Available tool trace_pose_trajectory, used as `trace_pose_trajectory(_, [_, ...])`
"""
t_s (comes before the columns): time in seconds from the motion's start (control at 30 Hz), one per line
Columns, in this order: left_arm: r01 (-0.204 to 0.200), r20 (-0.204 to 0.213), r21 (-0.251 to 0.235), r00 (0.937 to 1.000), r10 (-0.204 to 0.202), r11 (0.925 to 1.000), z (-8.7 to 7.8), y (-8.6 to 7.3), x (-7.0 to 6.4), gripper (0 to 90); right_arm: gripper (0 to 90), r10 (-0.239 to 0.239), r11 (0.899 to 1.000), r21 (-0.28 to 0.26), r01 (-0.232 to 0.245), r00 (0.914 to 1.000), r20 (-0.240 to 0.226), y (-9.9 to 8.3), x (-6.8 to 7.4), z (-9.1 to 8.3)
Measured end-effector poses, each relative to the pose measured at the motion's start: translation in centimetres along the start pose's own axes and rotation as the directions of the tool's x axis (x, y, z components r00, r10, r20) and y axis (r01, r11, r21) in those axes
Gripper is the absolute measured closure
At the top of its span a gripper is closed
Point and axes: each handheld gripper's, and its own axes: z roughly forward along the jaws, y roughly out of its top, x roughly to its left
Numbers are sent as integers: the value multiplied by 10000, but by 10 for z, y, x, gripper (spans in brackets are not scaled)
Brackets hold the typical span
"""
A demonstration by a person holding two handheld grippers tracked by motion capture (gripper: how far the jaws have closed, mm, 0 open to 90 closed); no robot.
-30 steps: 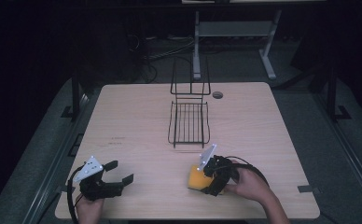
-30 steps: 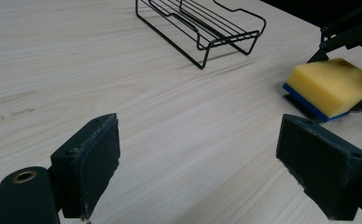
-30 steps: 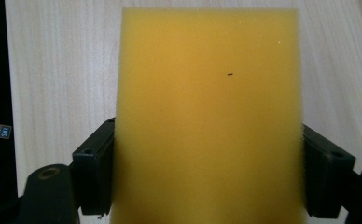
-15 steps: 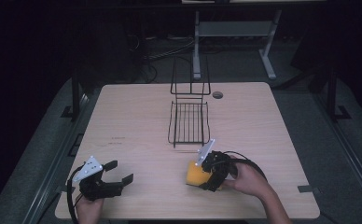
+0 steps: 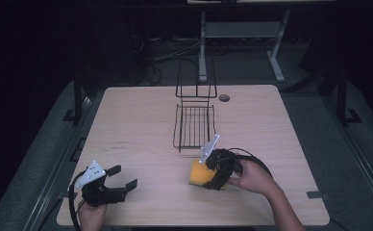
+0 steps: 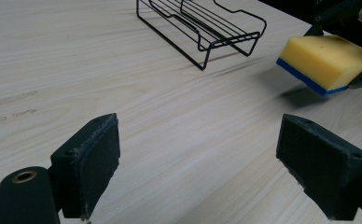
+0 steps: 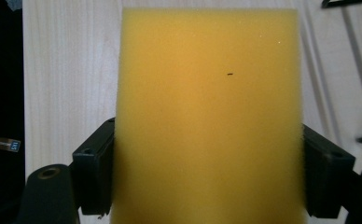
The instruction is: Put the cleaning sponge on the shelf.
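A yellow sponge with a blue underside is held just above the wooden table, its shadow below it. My right gripper is shut on the sponge, both jaws pressing its sides. A black wire rack stands at the table's middle, with its upright back frame at the far end; the rack is empty. My left gripper rests open at the front left corner, its jaws wide apart over bare wood.
A round cable hole sits in the table behind the rack. A desk frame and cables stand on the dark floor beyond the far edge. Black cables trail from both grippers.
The right gripper with the sponge has shifted slightly left and toward the rack and tilted. The left gripper has stayed in place.
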Motion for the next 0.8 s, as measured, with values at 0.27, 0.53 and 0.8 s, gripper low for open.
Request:
trace_pose_trajectory(0.27, [66, 16, -25, 10000, -66, 10000, 0, 0, 0, 128, 214, -60, 10000, 11, 60, 9999, -80, 7, -8, -4])
trace_pose_trajectory(0.53, [47, 56, -18, 10000, -47, 10000, 1, 0, 0, 128, 213, -79, 9999, 67, 79, 10000, -52, 12, -13, -6])
trace_pose_trajectory(0.8, [106, 24, -39, 9999, -106, 9999, 1, 0, 0, 128, 213, -151, 9999, 75, 151, 9999, -85, 20, -20, -8])
